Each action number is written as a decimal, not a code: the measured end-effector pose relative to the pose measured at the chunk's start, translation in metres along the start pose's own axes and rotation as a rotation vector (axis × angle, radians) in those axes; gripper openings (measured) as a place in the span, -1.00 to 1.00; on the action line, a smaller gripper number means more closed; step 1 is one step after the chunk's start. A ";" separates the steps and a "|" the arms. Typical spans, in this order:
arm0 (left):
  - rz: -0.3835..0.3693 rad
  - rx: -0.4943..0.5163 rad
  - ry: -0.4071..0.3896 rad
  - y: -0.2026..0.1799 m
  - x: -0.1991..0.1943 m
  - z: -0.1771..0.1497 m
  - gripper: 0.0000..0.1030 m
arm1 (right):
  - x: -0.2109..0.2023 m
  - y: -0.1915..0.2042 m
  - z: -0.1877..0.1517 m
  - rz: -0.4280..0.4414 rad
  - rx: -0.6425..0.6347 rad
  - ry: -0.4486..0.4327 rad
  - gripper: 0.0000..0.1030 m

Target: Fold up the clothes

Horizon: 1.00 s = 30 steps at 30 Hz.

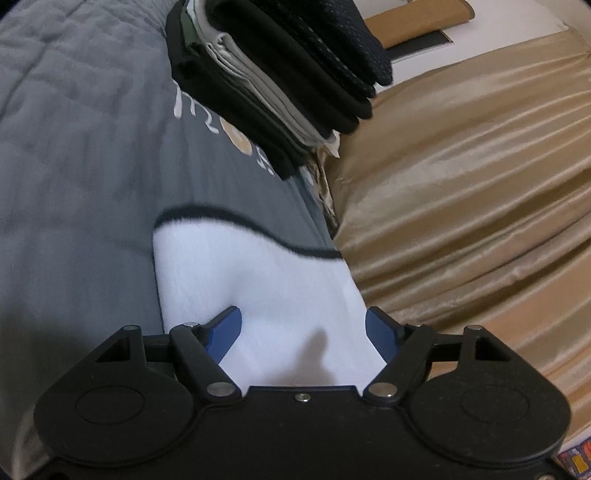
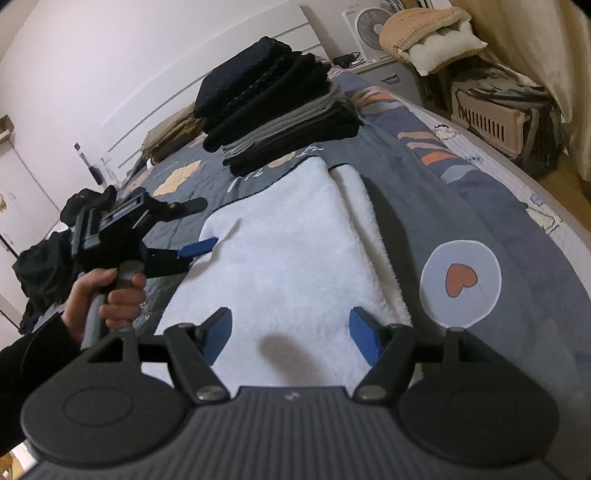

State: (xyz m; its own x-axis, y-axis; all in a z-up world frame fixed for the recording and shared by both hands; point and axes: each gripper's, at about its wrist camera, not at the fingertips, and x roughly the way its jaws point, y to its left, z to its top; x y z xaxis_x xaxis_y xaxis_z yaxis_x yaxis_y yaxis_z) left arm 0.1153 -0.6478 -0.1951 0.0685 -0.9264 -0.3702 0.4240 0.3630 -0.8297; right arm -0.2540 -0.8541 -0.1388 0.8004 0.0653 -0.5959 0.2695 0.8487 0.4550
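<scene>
A white fleece garment [image 2: 288, 240] with a dark trimmed edge lies flat on the grey patterned bedspread [image 2: 461, 221], one long side folded over. Low above its near end, my right gripper [image 2: 291, 328] stands open with nothing between its blue pads. A hand holds my left gripper [image 2: 201, 246] at the garment's left edge. In the left wrist view that gripper [image 1: 304, 326] is open over the white fleece [image 1: 258, 273], its pads not pressing on it. Behind the garment rises a stack of folded dark and grey clothes [image 2: 273, 107], also in the left wrist view [image 1: 277, 74].
A gold satin cover [image 1: 461, 184] lies along the bed beyond the garment's edge. A heap of dark clothes [image 2: 40, 269] sits at the left. By the bed's far right stand a nightstand with a fan [image 2: 373, 26], a cushion-filled basket [image 2: 424, 37] and a slatted crate [image 2: 491, 118].
</scene>
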 end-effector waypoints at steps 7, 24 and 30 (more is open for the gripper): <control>0.054 -0.021 -0.074 -0.007 -0.005 0.019 0.37 | 0.003 0.000 0.000 -0.008 -0.007 0.003 0.35; -0.156 0.004 -0.044 -0.067 -0.102 -0.114 0.47 | 0.015 -0.002 0.053 0.290 -0.010 0.116 0.36; -0.104 0.055 -0.048 -0.077 -0.134 -0.143 0.47 | 0.060 -0.010 0.112 0.087 -0.094 0.099 0.36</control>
State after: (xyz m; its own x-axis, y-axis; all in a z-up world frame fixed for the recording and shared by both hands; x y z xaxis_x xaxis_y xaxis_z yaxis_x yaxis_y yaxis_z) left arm -0.0557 -0.5372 -0.1413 0.0641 -0.9631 -0.2616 0.4797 0.2596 -0.8381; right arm -0.1489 -0.9180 -0.1048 0.7605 0.1885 -0.6213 0.1461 0.8827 0.4467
